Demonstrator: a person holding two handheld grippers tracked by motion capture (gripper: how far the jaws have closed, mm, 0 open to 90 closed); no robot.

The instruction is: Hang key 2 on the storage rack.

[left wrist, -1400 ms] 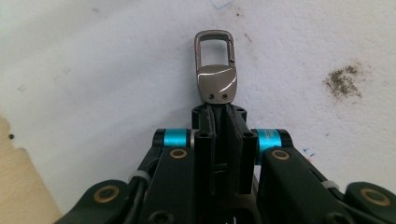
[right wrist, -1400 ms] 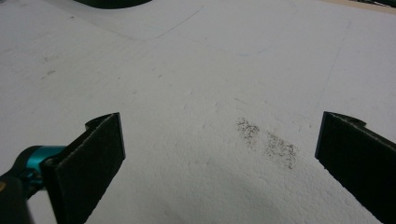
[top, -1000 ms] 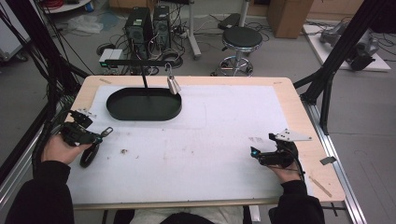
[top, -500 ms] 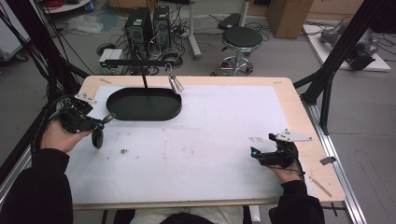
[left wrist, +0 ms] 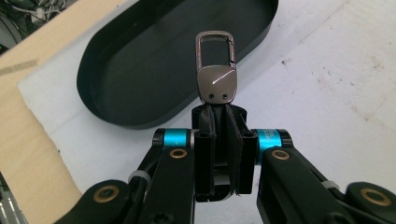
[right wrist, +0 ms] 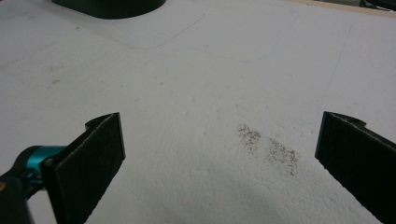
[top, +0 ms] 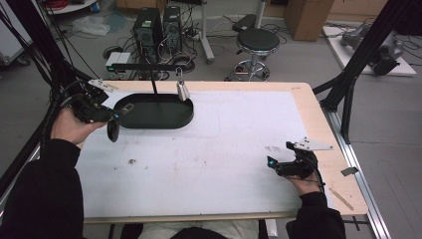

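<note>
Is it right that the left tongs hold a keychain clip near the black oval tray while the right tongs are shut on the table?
Not quite. The left tongs do grip the keychain clip near the black oval tray, but the right tongs are open: the right gripper view shows their jaws wide apart with nothing between them, over the white table surface.

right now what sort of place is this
Most likely a lab or workshop set up for recording. A foam-covered table stands in a black frame, with computer towers, loose cables and a stool on the floor behind.
</note>
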